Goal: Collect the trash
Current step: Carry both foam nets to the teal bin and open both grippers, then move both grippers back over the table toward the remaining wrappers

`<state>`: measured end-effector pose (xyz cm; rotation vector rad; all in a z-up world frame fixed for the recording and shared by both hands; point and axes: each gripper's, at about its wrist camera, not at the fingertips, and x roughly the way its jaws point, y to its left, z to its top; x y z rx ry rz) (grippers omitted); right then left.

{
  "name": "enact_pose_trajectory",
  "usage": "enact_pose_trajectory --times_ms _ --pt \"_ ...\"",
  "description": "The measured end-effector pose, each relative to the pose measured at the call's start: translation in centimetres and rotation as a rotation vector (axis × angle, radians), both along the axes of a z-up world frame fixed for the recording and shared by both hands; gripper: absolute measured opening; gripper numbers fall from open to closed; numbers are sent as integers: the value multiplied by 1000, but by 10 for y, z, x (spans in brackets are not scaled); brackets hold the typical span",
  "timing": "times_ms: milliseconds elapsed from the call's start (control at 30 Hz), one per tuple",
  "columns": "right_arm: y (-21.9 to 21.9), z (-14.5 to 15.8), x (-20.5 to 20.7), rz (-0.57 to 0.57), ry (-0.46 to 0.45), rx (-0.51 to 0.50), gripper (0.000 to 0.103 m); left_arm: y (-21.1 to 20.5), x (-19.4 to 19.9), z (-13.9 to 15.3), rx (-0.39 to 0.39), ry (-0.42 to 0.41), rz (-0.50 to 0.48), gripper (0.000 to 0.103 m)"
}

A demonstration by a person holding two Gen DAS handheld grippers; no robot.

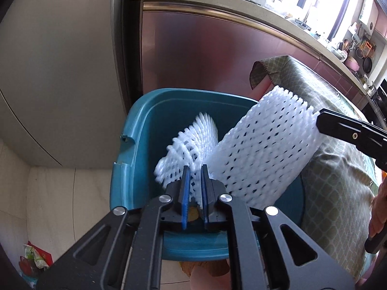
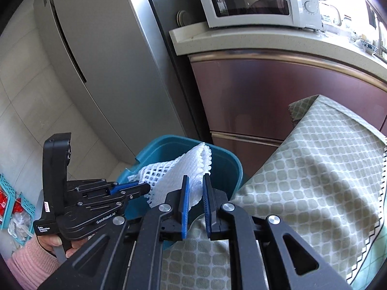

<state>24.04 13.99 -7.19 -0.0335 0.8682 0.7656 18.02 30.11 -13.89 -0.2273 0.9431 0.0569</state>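
Note:
Over the open teal bin (image 1: pixel 145 111) my left gripper (image 1: pixel 194 168) is shut on a white foam net (image 1: pixel 191 140), which sticks up between its blue pads and looks blurred. A larger white foam net (image 1: pixel 261 145) hangs slanted over the bin's right side, with my right gripper (image 1: pixel 319 120) on its upper end. In the right wrist view my right gripper (image 2: pixel 196 177) is shut on that net (image 2: pixel 191 166) just above the bin (image 2: pixel 225 159). To its left, the left gripper (image 2: pixel 148 188) pinches the stretched, open-meshed net (image 2: pixel 157 171).
A table under a green patterned cloth (image 2: pixel 314 169) stands right against the bin. Behind are a reddish cabinet (image 1: pixel 205 55), a grey fridge (image 2: pixel 96 72) and a microwave (image 2: pixel 254 0). Teal baskets (image 2: pixel 9 205) sit on the floor at left. A hand in a pink sleeve (image 2: pixel 31 261) holds the left gripper.

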Motion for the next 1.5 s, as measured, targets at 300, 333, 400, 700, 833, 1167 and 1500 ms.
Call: enact_pose_trajectory --times_ms 300,333,400,700,833,1167,1500 --pt "3 -7 12 -22 40 -5 21 -8 16 -13 -9 7 10 20" --pt "1 -6 11 -24 38 -1 21 -9 15 -12 -6 3 7 20" --pt "-5 -6 9 -26 38 7 21 -12 12 -9 0 -13 5 20" --pt "-37 2 -14 -35 22 64 22 -32 -4 23 5 -99 -41 25" --pt "-59 11 -30 -34 12 108 31 -54 -12 42 27 -145 -79 28" --pt "-146 34 -85 -115 -56 184 33 -127 -40 83 -14 -249 -271 31" --pt "-276 43 -148 -384 -131 172 36 -247 -65 95 -96 -255 -572 32"
